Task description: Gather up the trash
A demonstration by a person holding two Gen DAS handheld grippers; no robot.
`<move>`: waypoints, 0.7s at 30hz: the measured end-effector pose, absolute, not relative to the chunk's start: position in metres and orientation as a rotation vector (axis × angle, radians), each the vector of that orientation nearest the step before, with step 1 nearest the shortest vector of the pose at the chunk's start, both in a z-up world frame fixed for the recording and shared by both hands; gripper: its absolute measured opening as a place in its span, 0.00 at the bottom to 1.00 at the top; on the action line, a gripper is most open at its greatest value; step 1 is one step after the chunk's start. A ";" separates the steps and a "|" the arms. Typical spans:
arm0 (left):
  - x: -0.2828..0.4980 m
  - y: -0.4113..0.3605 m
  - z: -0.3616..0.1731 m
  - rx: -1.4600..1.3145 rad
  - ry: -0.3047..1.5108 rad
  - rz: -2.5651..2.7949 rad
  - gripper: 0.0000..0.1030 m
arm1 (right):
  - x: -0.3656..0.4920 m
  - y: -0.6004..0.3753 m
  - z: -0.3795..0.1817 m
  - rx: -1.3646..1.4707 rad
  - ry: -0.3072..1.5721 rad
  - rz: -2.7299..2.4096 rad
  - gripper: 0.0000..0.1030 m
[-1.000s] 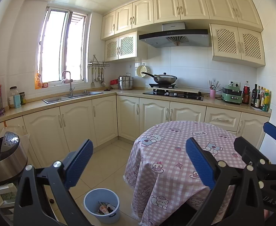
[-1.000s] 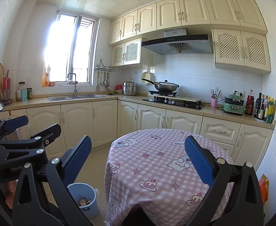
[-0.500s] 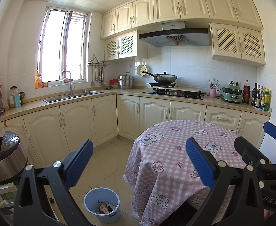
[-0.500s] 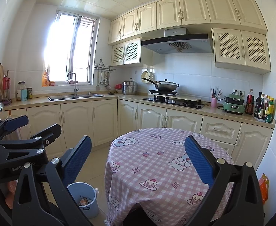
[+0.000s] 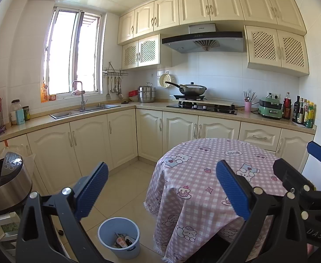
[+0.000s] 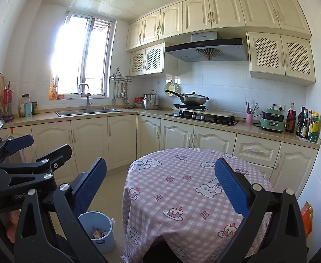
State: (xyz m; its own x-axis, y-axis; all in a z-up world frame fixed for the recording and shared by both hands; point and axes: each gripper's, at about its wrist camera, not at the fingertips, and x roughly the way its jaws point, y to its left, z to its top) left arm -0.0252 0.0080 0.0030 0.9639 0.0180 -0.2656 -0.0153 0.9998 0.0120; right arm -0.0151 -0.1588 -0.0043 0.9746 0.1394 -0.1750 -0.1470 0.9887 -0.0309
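On the left, a silver rice cooker (image 5: 5, 182) sat by the cupboards. The left gripper (image 5: 161, 188) was wide open and held nothing. Below it, a blue bin (image 5: 119, 236) stood on the floor beside the round table (image 5: 204, 175), with trash (image 5: 123, 241) inside. The right gripper (image 6: 160, 188) was wide open and empty too.

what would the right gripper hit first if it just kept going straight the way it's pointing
Probably the pink checked tablecloth on the round table: the open right gripper frames it dead ahead, with nothing between. Depth is hard to judge through the fisheye.
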 end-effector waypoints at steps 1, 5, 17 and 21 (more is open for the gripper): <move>-0.025 0.008 0.003 0.010 0.270 0.018 0.94 | -0.015 -0.159 -0.004 -0.044 0.173 0.145 0.93; -0.025 0.009 0.003 0.009 0.271 0.018 0.94 | -0.015 -0.159 -0.004 -0.044 0.173 0.145 0.93; -0.025 0.010 0.003 0.008 0.276 0.021 0.94 | -0.015 -0.160 -0.005 -0.044 0.177 0.150 0.93; -0.023 0.011 0.004 0.006 0.278 0.023 0.94 | -0.012 -0.161 -0.005 -0.045 0.177 0.155 0.93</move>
State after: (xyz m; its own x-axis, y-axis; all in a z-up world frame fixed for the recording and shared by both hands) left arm -0.0234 0.0106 0.0035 0.9613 0.0234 -0.2745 -0.0216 0.9997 0.0093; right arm -0.0121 -0.1612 -0.0052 0.9724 0.1492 -0.1792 -0.1571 0.9871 -0.0305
